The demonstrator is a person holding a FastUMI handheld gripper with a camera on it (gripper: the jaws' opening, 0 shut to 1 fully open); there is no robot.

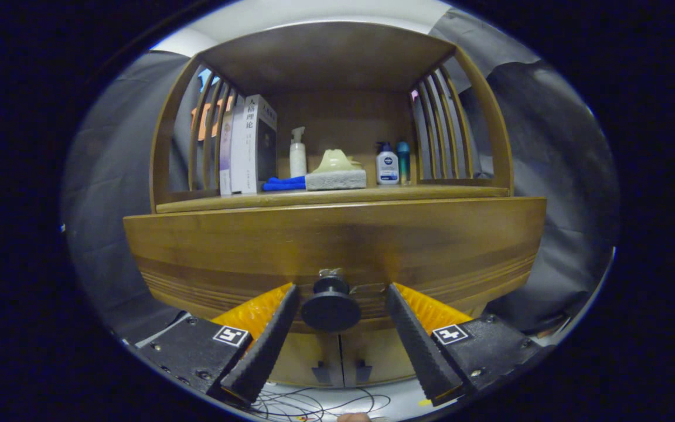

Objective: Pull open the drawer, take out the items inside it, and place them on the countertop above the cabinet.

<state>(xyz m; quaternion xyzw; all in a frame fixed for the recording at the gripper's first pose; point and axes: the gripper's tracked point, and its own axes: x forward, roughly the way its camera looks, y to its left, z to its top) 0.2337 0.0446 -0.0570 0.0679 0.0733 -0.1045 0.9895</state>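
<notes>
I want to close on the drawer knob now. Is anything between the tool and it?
Nothing visible: the round drawer knob sits between the open fingers of the tool, neither finger touching it yet.

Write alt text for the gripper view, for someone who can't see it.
The gripper is open, its fingers flanking the round drawer knob of a closed wooden drawer. On the countertop above stand books, bottles and a sponge.

Between the spread fingers of the gripper (pixel 342 293) sits a black knob (pixel 331 305) on a brown, wood-grained drawer (pixel 331 246). Beyond, on the brown surface (pixel 267 201): white books (pixel 249 146), a blue cloth (pixel 283 183), a grey sponge (pixel 336 179), a white bottle (pixel 297 153) and a teal bottle (pixel 404 159).
</notes>
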